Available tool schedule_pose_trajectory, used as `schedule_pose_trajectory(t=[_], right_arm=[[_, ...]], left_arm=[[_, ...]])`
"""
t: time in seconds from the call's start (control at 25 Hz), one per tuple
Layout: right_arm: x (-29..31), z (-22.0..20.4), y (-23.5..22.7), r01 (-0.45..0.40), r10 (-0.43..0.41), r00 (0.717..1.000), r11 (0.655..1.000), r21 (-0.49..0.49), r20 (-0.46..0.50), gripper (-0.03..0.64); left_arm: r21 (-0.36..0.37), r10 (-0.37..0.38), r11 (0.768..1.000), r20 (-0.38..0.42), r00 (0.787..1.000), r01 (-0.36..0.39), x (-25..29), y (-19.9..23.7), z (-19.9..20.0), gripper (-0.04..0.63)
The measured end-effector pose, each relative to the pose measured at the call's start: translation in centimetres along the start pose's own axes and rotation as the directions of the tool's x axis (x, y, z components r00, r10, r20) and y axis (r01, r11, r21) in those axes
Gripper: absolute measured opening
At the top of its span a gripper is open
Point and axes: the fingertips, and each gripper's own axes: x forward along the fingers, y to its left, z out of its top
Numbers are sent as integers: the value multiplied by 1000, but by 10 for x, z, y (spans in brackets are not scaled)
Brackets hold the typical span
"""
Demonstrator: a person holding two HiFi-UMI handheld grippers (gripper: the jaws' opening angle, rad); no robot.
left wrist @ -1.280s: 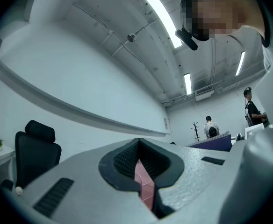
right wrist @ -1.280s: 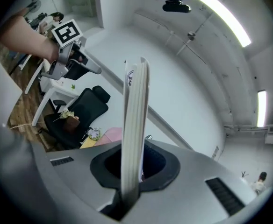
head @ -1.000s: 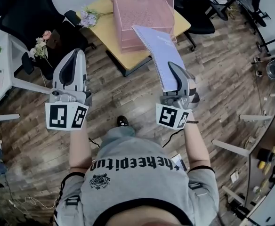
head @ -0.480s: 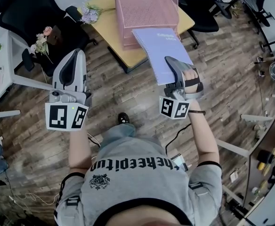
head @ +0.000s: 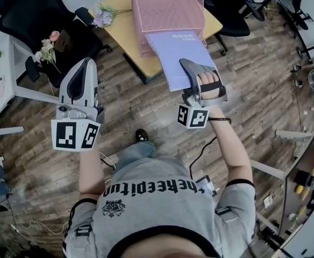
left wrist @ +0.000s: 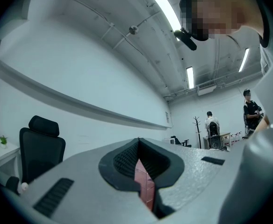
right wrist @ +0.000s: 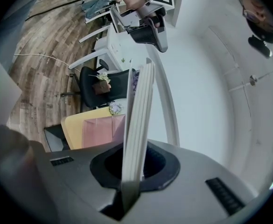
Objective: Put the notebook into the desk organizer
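Lilac notebook [head: 176,50], clamped in the right gripper [head: 189,67], should enter the pink organizer [head: 165,7] level and square; left gripper [head: 86,64] is closed, empty.

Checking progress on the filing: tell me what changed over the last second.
The right gripper carried the notebook forward toward the pink organizer and rolled it from steeply tilted to nearly flat, cover up. Its grip on the notebook held throughout. The left gripper stayed where it was, shut and empty; organizer and table unmoved.
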Motion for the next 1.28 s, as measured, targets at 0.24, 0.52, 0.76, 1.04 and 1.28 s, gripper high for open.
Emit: schedule_pose_trajectory(t=[0.24,0.52,0.76,1.04,1.28], right_arm=[[3,4,-20,38,-38,999,999,-22,-1,32],[2,6,-19,94,-94,996,990,-104,2,32],[9,17,1,62,-62,998,988,-142,6,32],[21,14,37,-13,11,1000,989,-144,-19,32],[39,-2,70,-98,88,991,990,-105,-98,32]], left_arm=[[-2,6,1000,4,1000,-6,-3,6,1,3],[-3,10,1000,12,1000,-10,-6,9,3,3],[-5,6,1000,19,1000,-6,-6,11,5,3],[-7,18,1000,15,1000,-18,-9,17,3,3],[3,33,999,8,999,-33,-12,24,4,3]])
